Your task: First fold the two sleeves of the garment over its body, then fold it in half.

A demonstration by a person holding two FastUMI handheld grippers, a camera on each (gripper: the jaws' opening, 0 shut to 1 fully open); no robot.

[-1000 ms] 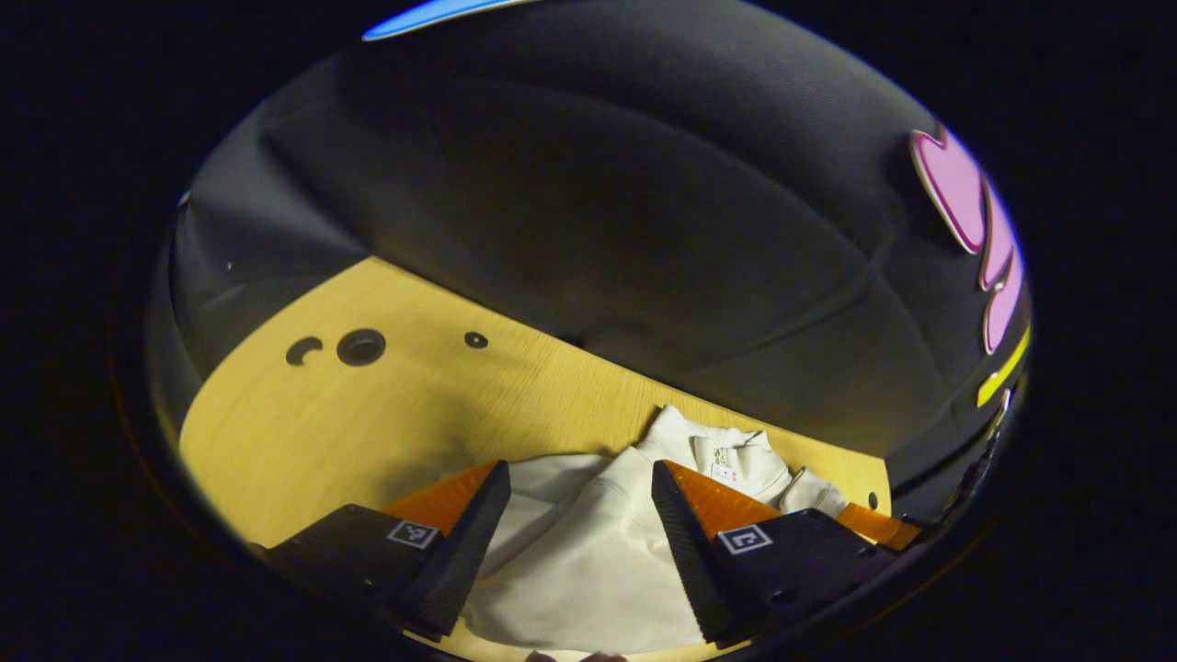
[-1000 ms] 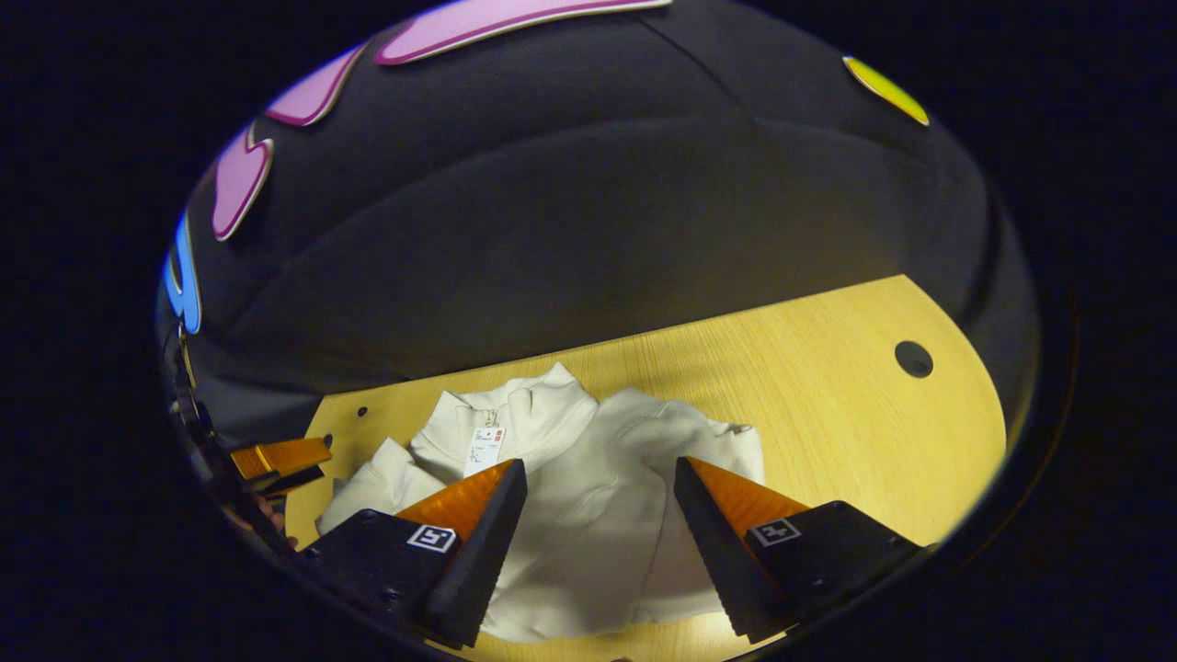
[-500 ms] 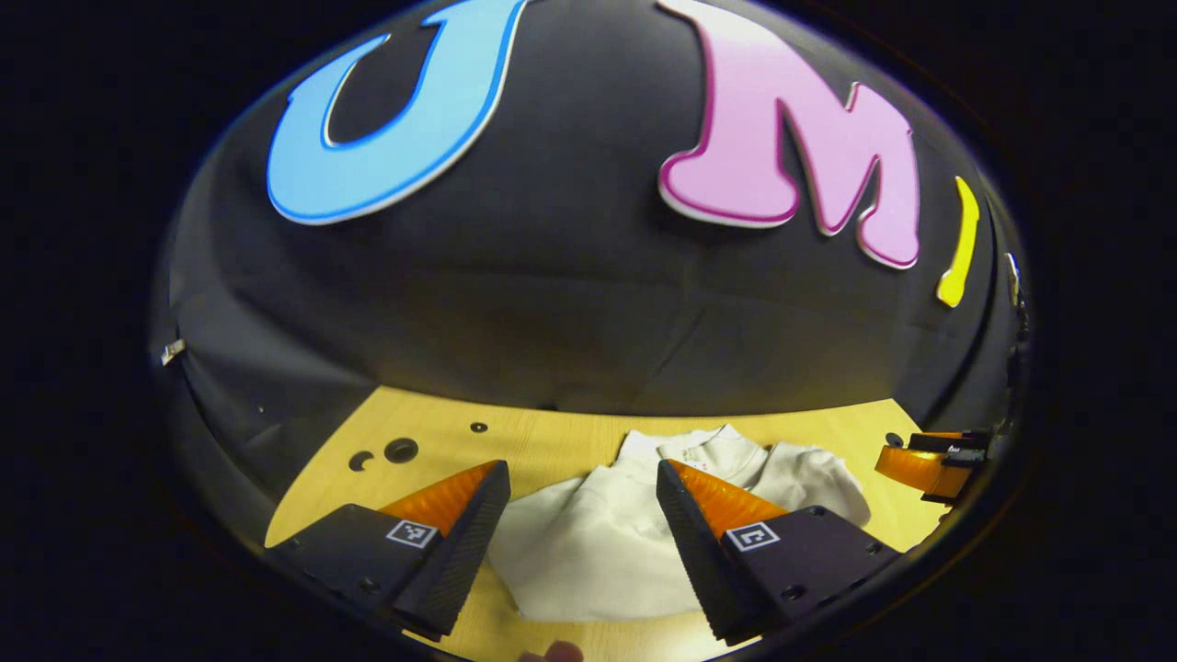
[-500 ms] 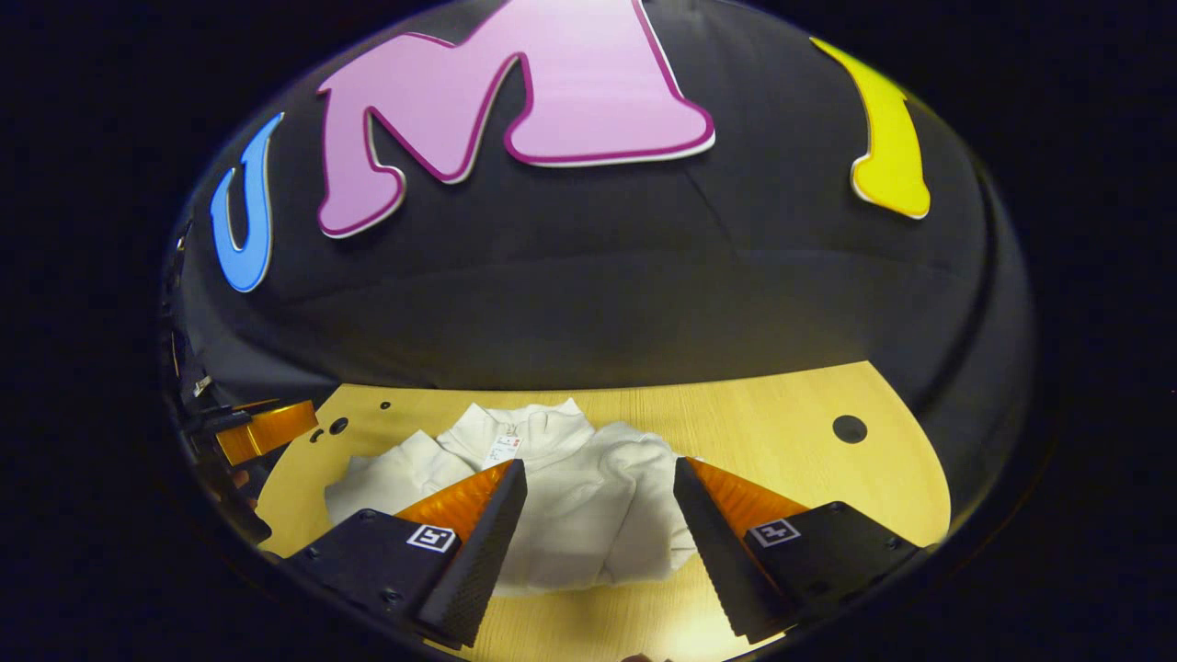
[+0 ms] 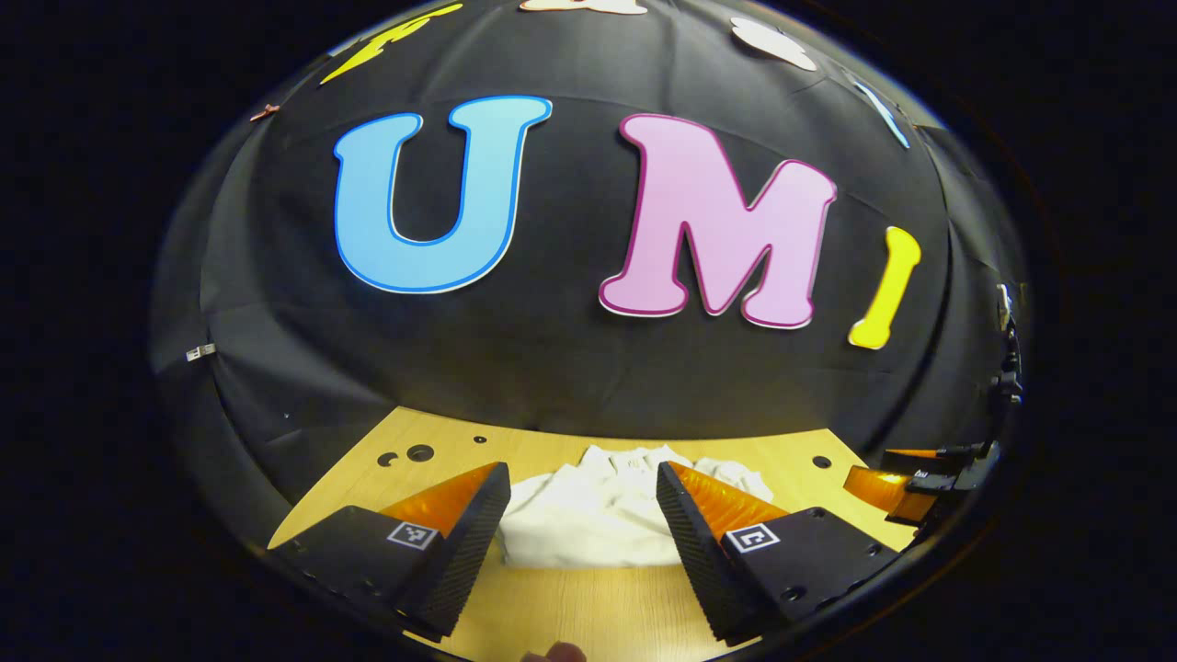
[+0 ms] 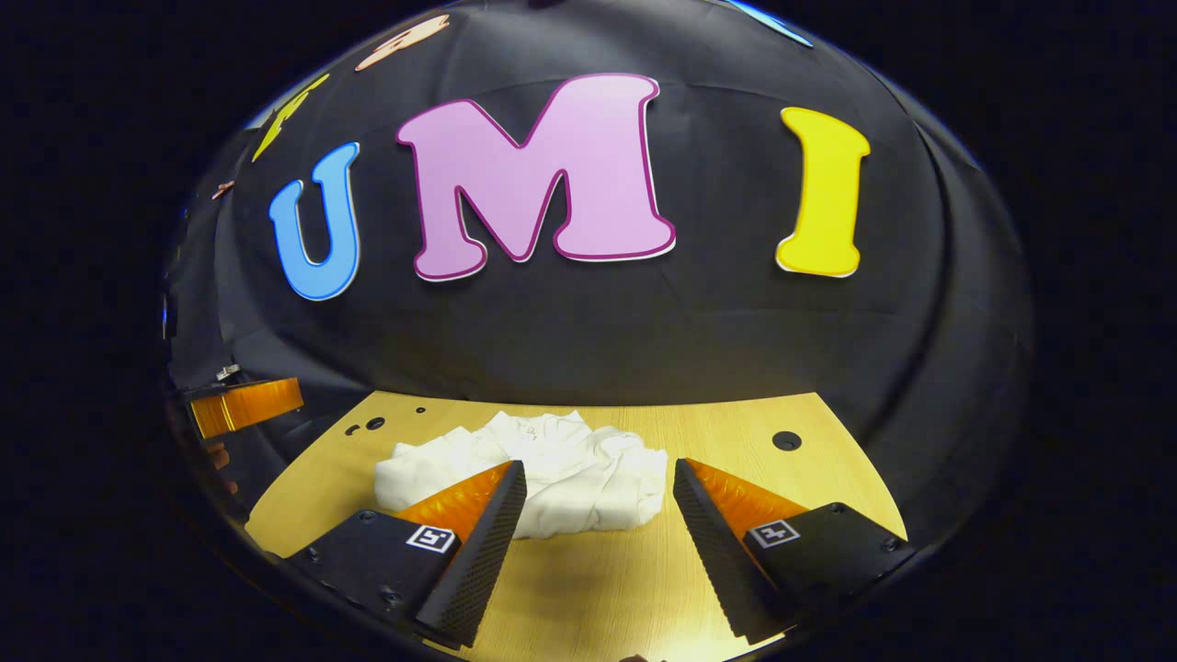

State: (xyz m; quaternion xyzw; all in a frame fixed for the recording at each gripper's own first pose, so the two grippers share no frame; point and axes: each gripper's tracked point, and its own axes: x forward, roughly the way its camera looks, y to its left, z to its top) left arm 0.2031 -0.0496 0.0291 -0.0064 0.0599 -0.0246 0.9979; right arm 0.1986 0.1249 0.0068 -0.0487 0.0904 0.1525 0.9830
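My left gripper and right gripper both gape wide, holding nothing, and have pulled back and tipped up since a second ago. The garment lies bunched on the table beyond my fingertips, farther off than before, the wall now looming behind it

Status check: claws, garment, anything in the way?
Both claws open, left claw and right claw off the cloth. White garment bunched on the table. Nothing in the way.

Light wooden table is lying under warm light, grain showing. Round holes are sitting near its far left corner, a single hole toward the far right. Black cloth wall is hanging behind, creased and draping to the table's far edge.
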